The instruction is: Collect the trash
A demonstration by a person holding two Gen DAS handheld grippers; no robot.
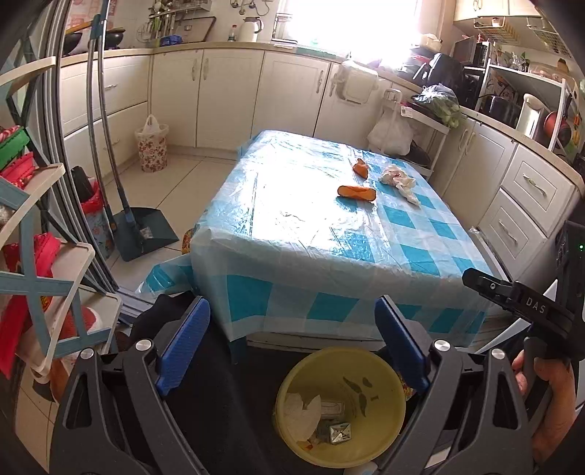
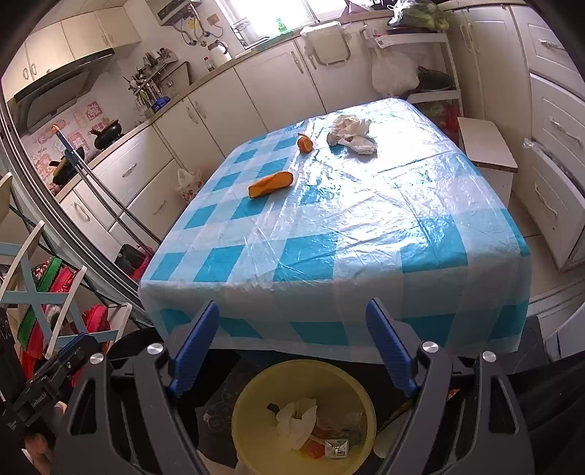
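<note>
Blown-out window [image 1: 351, 22] glare (fisheye-warped edges)

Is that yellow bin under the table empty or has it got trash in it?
Partly filled: the round yellow plastic bin holds crumpled white tissue and a small silver wrapper.

The worktop [image 2: 365, 226] is a rectangular table under a blue-and-white checked cloth with a glossy clear plastic sheet over it, creased and catching window glare. Three things lie on it, all toward its far end. The longer orange peel [image 2: 270, 184] is the landmark. A smaller orange peel [image 2: 305, 143] lies beyond it, apart from it. A crumpled white tissue wad [image 2: 351, 134] sits just beside the smaller peel, on the side away from the stove. The near half of the cloth carries nothing.
</note>
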